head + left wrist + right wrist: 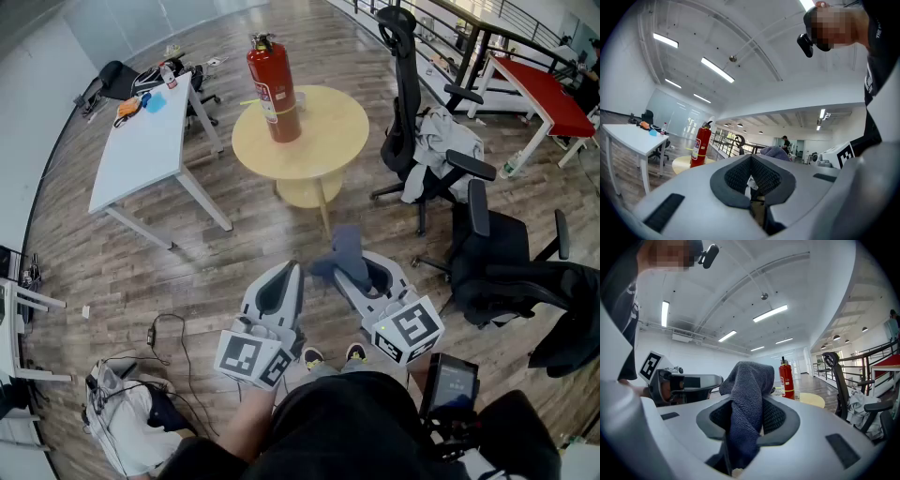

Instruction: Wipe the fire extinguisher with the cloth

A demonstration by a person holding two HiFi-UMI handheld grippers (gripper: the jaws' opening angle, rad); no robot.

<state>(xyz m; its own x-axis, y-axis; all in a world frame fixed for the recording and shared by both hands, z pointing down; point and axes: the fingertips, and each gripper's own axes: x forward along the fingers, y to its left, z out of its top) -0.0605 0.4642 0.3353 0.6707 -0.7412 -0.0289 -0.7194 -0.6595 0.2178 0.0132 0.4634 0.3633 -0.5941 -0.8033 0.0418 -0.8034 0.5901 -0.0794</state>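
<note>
Fire extinguisher (273, 89) stands upright on the round desk (323, 150), well apart from the 2 grippers: left gripper (284, 274) pressed together on nothing, right gripper (354, 272) pinching the grey cloth (343, 247), so I'd judge wiping not begun; next, carry the cloth to the red cylinder.

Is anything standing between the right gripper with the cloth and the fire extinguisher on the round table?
Nothing visible blocks it. Only floor and the near edge of the round table lie between the right gripper, shut on the cloth, and the fire extinguisher.
</note>
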